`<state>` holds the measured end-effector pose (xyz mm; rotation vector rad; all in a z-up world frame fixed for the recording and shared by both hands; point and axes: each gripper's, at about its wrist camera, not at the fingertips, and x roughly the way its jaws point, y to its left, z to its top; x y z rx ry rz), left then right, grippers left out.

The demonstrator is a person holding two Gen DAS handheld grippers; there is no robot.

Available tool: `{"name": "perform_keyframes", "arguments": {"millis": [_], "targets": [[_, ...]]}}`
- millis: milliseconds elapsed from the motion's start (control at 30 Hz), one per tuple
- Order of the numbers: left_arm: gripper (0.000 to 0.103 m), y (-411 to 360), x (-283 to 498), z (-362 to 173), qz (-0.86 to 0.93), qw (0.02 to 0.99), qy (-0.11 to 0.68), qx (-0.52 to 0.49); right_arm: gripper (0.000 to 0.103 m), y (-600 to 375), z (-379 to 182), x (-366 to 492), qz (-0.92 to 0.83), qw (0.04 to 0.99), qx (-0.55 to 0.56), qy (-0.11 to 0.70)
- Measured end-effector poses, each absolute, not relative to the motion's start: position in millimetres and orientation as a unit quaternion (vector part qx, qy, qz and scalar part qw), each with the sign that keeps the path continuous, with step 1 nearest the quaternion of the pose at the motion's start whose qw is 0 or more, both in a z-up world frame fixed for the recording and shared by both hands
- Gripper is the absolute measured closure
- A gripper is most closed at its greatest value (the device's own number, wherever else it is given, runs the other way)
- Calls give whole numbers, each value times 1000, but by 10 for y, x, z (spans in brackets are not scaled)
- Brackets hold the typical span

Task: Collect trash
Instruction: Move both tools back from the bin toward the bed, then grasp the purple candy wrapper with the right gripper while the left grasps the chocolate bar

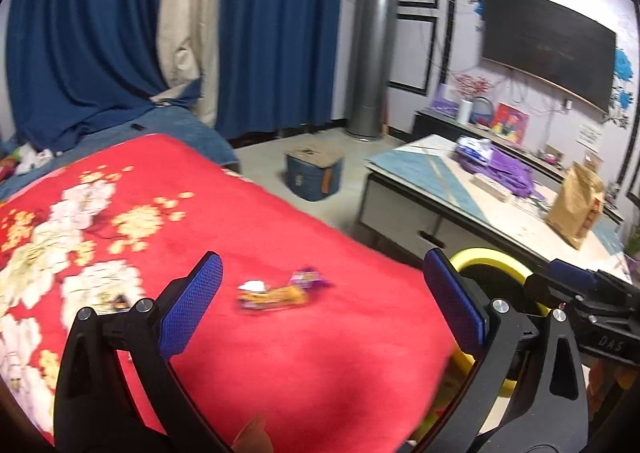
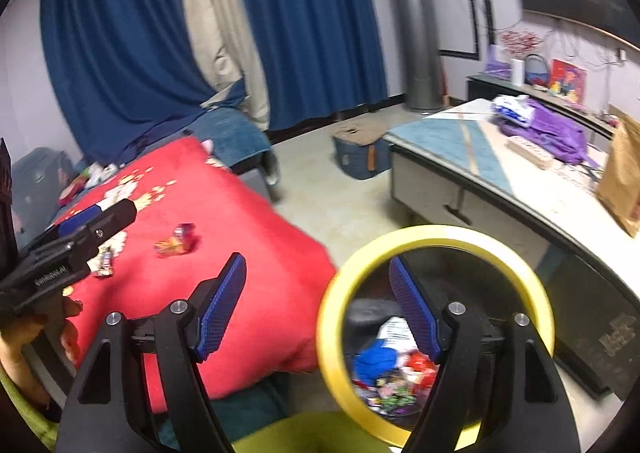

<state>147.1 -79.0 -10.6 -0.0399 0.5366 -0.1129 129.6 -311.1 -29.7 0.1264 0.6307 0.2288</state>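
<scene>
An orange and purple snack wrapper point(image 1: 280, 293) lies on the red flowered blanket point(image 1: 280, 373); it also shows in the right wrist view point(image 2: 176, 242). A small dark wrapper point(image 1: 116, 302) lies by the left finger, and shows in the right wrist view point(image 2: 105, 262). My left gripper point(image 1: 320, 305) is open and empty, just short of the orange wrapper. My right gripper point(image 2: 318, 309) is open and empty above the yellow-rimmed trash bin point(image 2: 332, 317), which holds several wrappers point(image 2: 392, 377). The bin rim also shows in the left wrist view point(image 1: 484, 255).
A low coffee table point(image 2: 460, 141) at right carries purple cloth point(image 2: 556, 137) and a brown paper bag point(image 1: 576, 205). A blue box point(image 1: 314, 175) stands on the floor. Blue curtains point(image 1: 260, 33), a grey tower unit point(image 1: 374, 53) and a wall TV point(image 1: 552, 49) are behind.
</scene>
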Motion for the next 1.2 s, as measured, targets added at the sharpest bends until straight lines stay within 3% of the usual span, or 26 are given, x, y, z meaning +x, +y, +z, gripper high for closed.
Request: {"name": "perform_keyframes", "arguments": {"millis": [467, 633, 733, 833, 900, 1067, 1167, 1200], "targets": [[11, 361, 1523, -339, 60, 943, 307, -115, 32, -1955, -348, 2053, 184, 913, 55, 359], [12, 583, 1557, -530, 69, 927, 333, -158, 41, -1632, -507, 2249, 203, 897, 60, 389], [19, 663, 1574, -617, 68, 919, 345, -180, 47, -1511, -619, 2339, 212, 888, 62, 403], [25, 725, 1587, -683, 69, 912, 354, -196, 57, -1422, -715, 2423, 215, 881, 61, 417], [27, 773, 1591, -732, 71, 906, 360, -210, 70, -1400, -776, 2467, 220, 875, 70, 426], [47, 820, 1595, -793, 78, 900, 367, -223, 81, -1444, -787, 2408, 231, 877, 76, 415], [72, 782, 1611, -808, 73, 899, 374, -217, 84, -1475, -728, 2311, 237, 882, 66, 401], [85, 762, 1620, -814, 69, 899, 377, -214, 85, -1497, -702, 2287, 237, 884, 65, 397]]}}
